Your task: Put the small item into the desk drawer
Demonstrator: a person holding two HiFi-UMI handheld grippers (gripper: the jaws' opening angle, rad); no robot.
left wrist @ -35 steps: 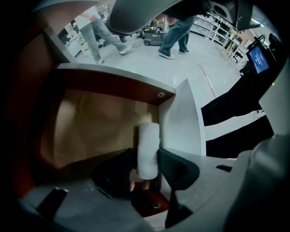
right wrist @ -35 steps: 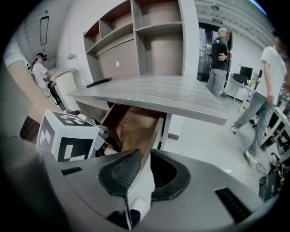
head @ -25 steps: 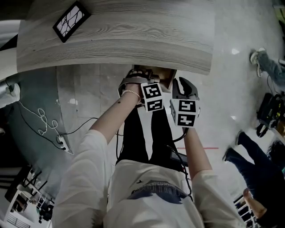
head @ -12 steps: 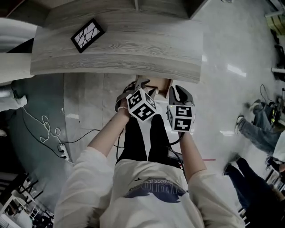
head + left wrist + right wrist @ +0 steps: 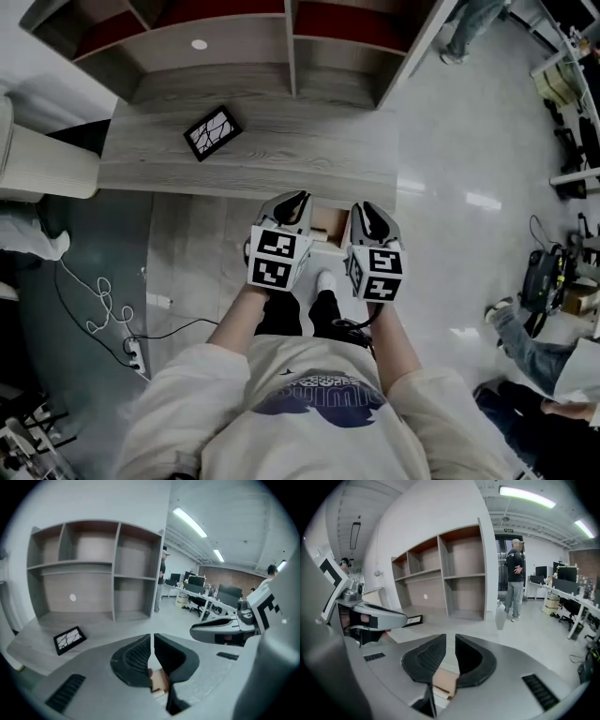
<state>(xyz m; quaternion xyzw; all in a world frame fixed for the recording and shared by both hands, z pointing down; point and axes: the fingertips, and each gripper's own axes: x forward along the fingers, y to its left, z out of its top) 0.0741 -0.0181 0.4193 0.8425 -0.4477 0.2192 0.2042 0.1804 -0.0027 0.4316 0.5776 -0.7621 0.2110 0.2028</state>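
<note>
Grey woodgrain desk (image 5: 309,150) carries a black-framed panel (image 5: 213,132). Left gripper (image 5: 152,641) has just been closing, now clenched on nothing; right gripper (image 5: 450,644) is likewise clenched, empty.

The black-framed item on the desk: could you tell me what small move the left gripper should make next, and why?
Probably reopen the left gripper and carry it towards the black-framed item. Its jaws have just been closing on nothing, the item lies untouched on the desk to its left, and the drawer below already seems pulled out.
</note>
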